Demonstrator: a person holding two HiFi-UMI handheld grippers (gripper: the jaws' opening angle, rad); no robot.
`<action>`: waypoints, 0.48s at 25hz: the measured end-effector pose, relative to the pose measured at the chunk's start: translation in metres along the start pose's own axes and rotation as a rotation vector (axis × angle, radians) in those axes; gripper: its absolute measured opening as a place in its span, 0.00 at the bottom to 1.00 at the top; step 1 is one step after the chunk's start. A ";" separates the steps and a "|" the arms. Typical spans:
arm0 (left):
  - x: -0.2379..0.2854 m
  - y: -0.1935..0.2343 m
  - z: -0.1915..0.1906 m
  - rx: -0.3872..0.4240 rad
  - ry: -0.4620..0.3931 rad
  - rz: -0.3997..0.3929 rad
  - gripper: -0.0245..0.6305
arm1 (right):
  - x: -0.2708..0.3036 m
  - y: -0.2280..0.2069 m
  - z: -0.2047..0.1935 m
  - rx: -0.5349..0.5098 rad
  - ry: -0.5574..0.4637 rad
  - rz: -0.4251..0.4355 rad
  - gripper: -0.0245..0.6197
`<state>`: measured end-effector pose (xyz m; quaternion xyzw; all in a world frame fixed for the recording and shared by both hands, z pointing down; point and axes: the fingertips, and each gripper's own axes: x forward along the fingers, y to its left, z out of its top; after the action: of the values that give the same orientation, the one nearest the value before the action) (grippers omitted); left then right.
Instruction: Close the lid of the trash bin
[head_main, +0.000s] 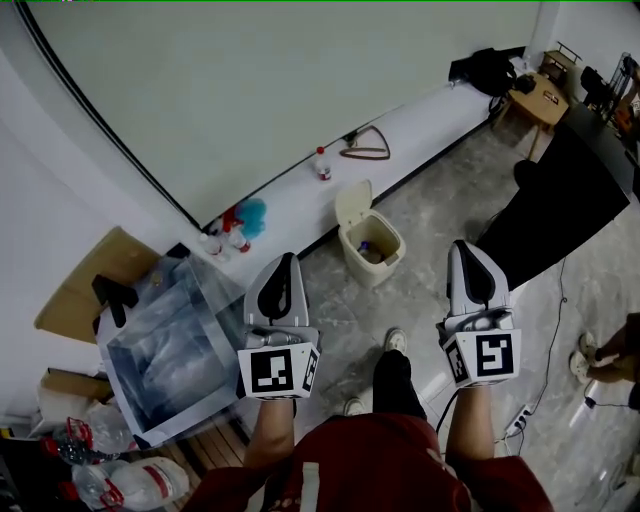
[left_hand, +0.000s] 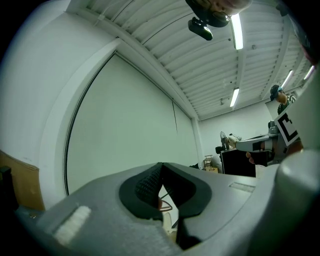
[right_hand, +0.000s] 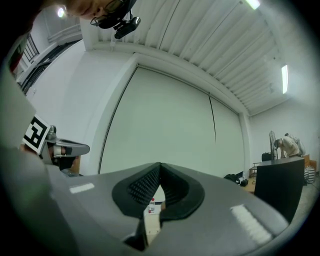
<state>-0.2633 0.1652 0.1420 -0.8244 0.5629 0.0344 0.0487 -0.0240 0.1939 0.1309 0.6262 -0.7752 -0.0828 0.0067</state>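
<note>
The cream trash bin stands on the floor by the low white ledge, its lid tipped up and open. Some rubbish lies inside. My left gripper is held level to the left of the bin, short of it, jaws shut with nothing between them. My right gripper hangs to the right of the bin, also shut and empty. In the left gripper view the left gripper has its jaws meeting at the tip. In the right gripper view the right gripper is likewise shut, and a strip of the cream bin shows through the gap below.
A white ledge runs along the wall with bottles and a hanger. A clear plastic-covered box and cardboard sit at left. A black-draped table stands at right, with a power strip on the floor.
</note>
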 end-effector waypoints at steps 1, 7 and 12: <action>0.010 0.000 -0.001 0.001 0.003 0.002 0.04 | 0.008 -0.006 -0.002 0.003 0.001 0.001 0.04; 0.075 -0.015 -0.001 0.012 0.011 0.014 0.04 | 0.059 -0.052 -0.014 0.024 0.013 0.025 0.04; 0.129 -0.032 0.001 0.021 0.025 0.020 0.04 | 0.097 -0.095 -0.023 0.048 0.041 0.029 0.04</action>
<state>-0.1864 0.0575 0.1282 -0.8186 0.5719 0.0186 0.0497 0.0503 0.0777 0.1318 0.6166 -0.7856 -0.0511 0.0087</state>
